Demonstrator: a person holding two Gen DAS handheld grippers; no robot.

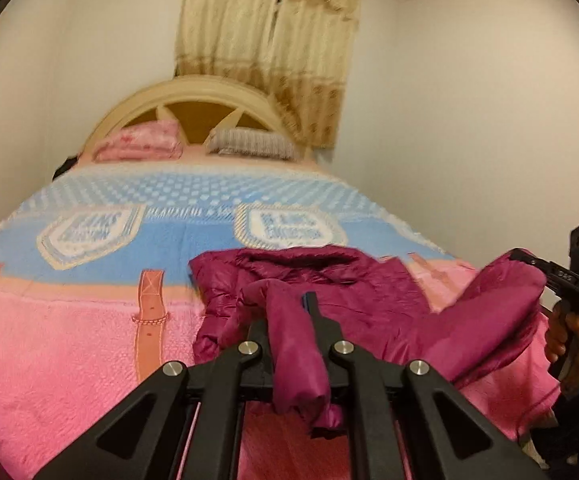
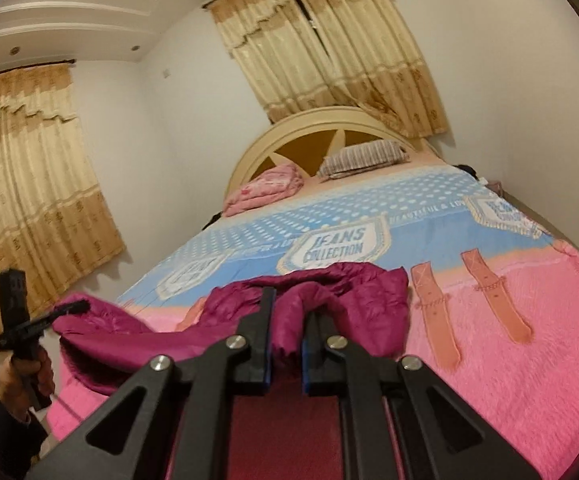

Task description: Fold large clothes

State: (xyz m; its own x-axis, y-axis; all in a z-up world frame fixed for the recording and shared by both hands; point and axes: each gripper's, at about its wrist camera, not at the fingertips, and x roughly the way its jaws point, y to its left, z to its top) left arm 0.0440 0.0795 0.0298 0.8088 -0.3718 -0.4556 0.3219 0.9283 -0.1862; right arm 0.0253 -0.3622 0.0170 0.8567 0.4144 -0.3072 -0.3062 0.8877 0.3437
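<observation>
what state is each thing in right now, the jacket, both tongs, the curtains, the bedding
magenta jacket: crumpled, near edge lifted off the bed at two points
left tongs: shut on the jacket
right tongs: shut on the jacket
blanket: spread flat over the bed
striped pillow: lying at the headboard
pink quilt: folded, beside the pillow
curtains: drawn, a narrow gap at the middle

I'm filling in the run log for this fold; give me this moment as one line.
left gripper: shut on magenta jacket | right gripper: shut on magenta jacket | near edge raised off bed
</observation>
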